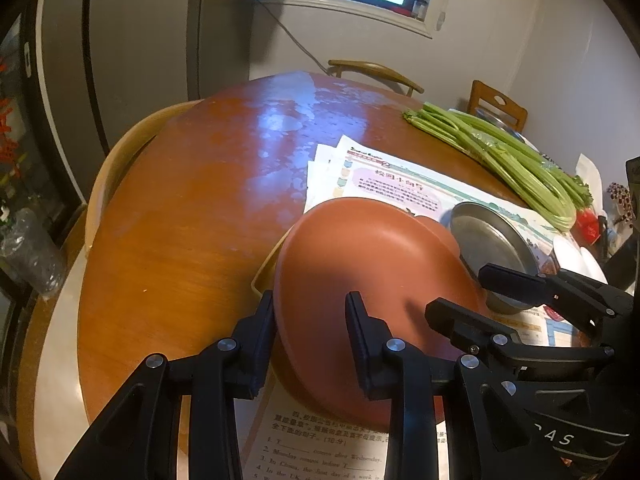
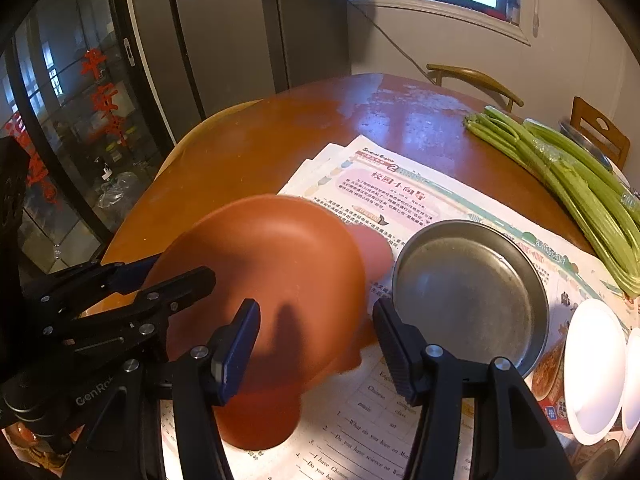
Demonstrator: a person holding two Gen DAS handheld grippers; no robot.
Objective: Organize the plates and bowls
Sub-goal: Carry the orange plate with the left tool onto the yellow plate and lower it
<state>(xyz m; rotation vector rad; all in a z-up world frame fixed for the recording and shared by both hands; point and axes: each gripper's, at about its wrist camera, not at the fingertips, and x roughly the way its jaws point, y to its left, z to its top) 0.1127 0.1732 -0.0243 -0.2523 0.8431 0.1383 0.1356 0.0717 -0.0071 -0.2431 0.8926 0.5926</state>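
Straddling the red plate's near rim, your left gripper sits half-open, not clamped. The plate lies tilted on papers, dead ahead. Your right gripper gapes wide between plate and steel dish, nearer the dish.

You have a matte terracotta-red plate of one plain colour, with a dull grey steel dish to its right, mottled with darker tarnish. Far right sit glossy plain white round bowls. Under them lie white printed worksheets with black text, a pink panel and teal edging. Pale green celery stalks cross the far right of the reddish-brown wooden table, patched with whitish wear. Both grippers' fingers are black.
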